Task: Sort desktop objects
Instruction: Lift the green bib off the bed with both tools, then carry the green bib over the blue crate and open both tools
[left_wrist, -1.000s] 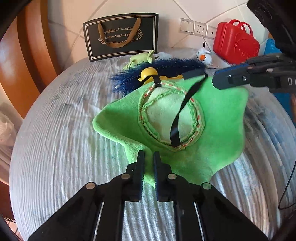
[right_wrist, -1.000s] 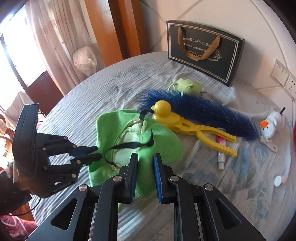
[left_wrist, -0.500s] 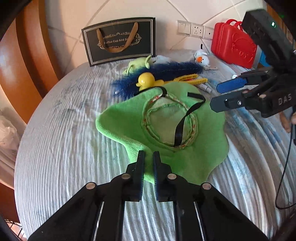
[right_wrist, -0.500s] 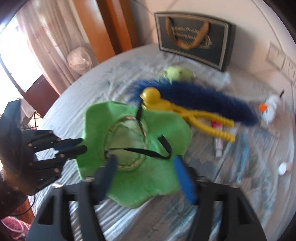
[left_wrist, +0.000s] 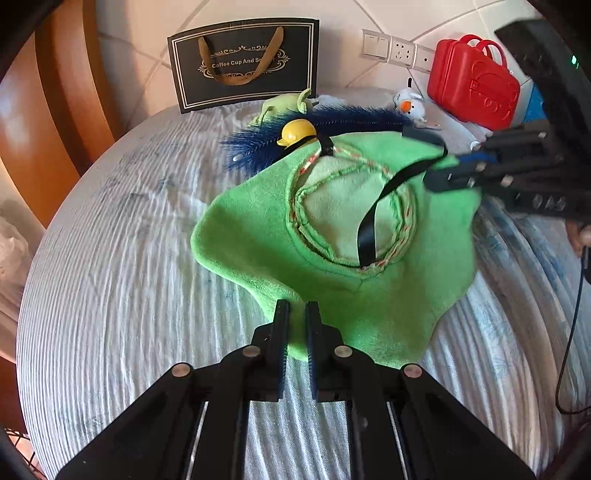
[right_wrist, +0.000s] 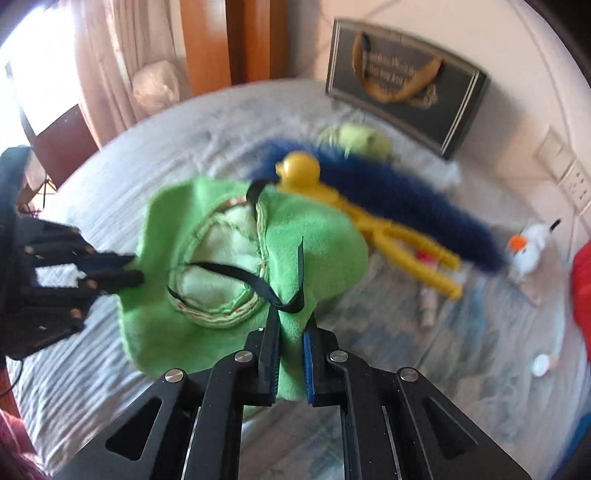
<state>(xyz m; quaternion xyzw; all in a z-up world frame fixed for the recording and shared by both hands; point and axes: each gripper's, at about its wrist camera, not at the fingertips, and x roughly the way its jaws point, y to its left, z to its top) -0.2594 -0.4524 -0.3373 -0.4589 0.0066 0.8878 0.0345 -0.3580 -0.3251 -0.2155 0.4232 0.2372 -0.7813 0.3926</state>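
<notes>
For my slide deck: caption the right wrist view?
Both grippers clamp opposite edges of the green fleece hat.

the hat (left_wrist: 332, 229) lies on the table (left_wrist: 110, 277), with the duck tongs (left_wrist: 295, 133) and feather (left_wrist: 351, 118) behind it.

A white tiled wall (left_wrist: 369, 14) with diagonal grout lines rises behind a round worktop (left_wrist: 110, 258) draped in a ribbed, pale grey-blue cloth. A white switch and socket panel (left_wrist: 397, 51) is fixed to the wall. Left of it stands an orange-brown wooden frame (left_wrist: 55, 110). In the right wrist view, a pale pink curtain (right_wrist: 107, 66) hangs beside a window (right_wrist: 14, 44) that glows with bright daylight.
</notes>
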